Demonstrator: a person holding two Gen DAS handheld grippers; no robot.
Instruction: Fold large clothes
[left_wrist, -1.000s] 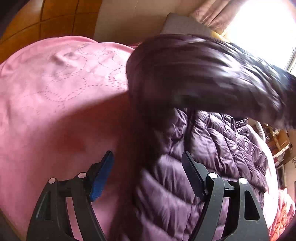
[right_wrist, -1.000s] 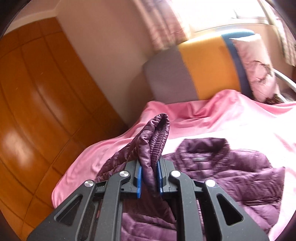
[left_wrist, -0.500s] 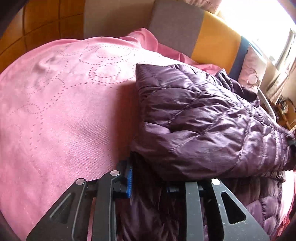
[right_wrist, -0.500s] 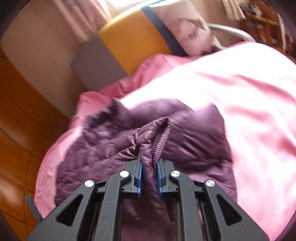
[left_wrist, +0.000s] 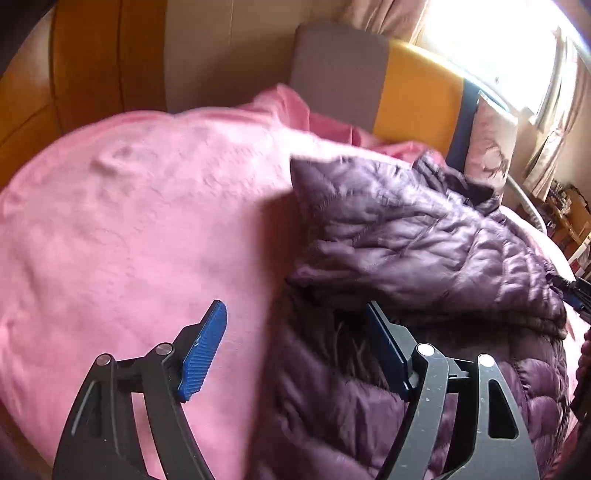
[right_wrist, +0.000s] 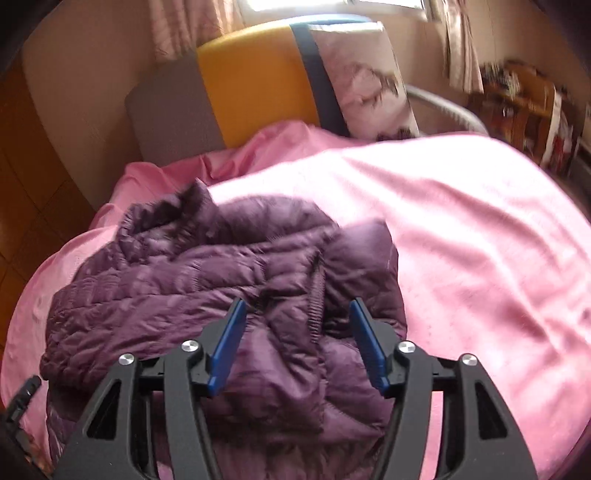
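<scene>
Bedspread (left_wrist: 129, 229), pink, fills the left wrist view from nine to twelve o'clock. The left gripper (left_wrist: 295, 332) is opening, its blue pads (left_wrist: 203, 350) pressing on nothing, the purple puffer jacket (left_wrist: 424, 240) lying on the bed toward two o'clock. In the right wrist view the right gripper (right_wrist: 295, 332) is also opening, released, above the jacket's ribbed cuff (right_wrist: 316, 295); pillow (right_wrist: 365, 81) at one o'clock.

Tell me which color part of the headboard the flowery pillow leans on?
The dark blue stripe at the headboard's end. The pillow leans against it, while the yellow part and grey part stand bare.
</scene>
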